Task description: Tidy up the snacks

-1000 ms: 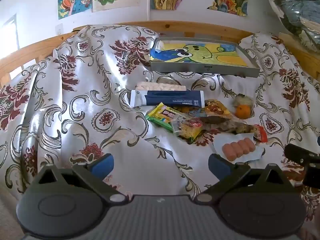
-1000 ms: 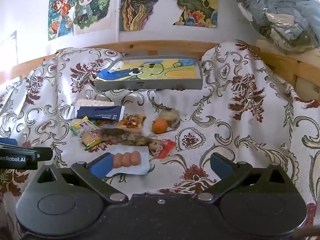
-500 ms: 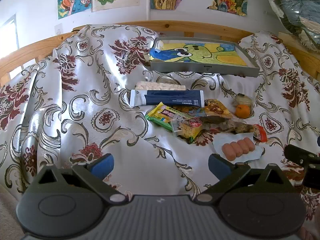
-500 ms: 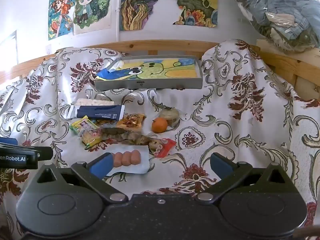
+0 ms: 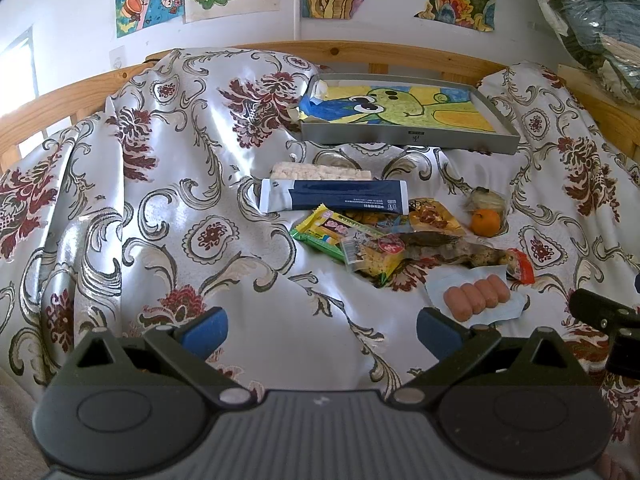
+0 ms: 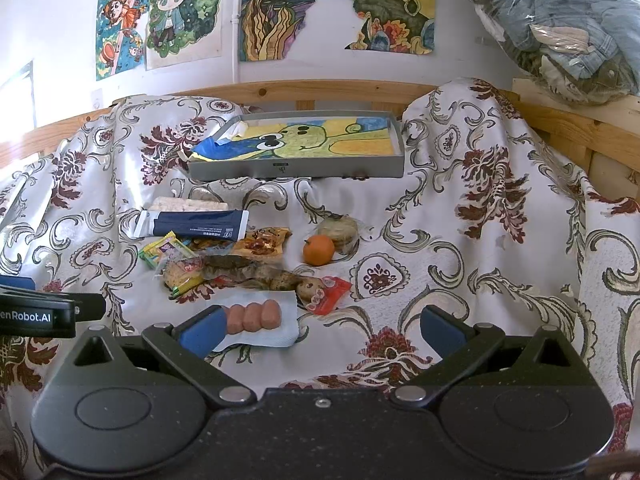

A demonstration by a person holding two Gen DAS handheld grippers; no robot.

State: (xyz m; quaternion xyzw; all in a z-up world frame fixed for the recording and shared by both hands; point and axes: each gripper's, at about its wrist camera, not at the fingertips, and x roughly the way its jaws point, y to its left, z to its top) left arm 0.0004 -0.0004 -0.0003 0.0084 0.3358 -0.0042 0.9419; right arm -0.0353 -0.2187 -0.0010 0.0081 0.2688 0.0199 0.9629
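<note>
Here, both grippers hover low over a floral cloth (image 5: 168, 216), jaws spread wide, nothing between them. Left gripper (image 5: 322, 330) sits over bare cloth, well short of the snacks. Right gripper (image 6: 322, 330) is further right; its left fingertip (image 6: 202, 334) overlaps the near end of the sausages (image 6: 252, 316) in the right wrist view, contact can't be judged.

The snacks lie in a loose cluster mid-cloth:
- sausages on a white napkin (image 5: 508, 310), nearest the grippers
- red wrapper (image 5: 522, 266) just beside the napkin's far right corner
- yellow packet (image 5: 372, 256) and green-yellow bar (image 5: 324, 230) on the left of the pile, overlapping
- dark clear-wrapped snack (image 5: 444, 246) running across the middle
- orange-gold pouch (image 5: 434, 216) behind that
- long navy-white pack (image 5: 334, 196) lying crosswise at the back, with a pale cracker sleeve (image 5: 320, 170) touching its far side
- tangerine (image 5: 485, 222) off to the right, touching a wrapped round pastry (image 5: 486, 200)

A grey tray (image 5: 408, 136) lined with a cartoon drawing sits further back, apart from the pile, no snacks in it. Drawings (image 6: 332, 8) are taped on the wall; a clear bag of clothes (image 6: 560, 24) sits top right.
</note>
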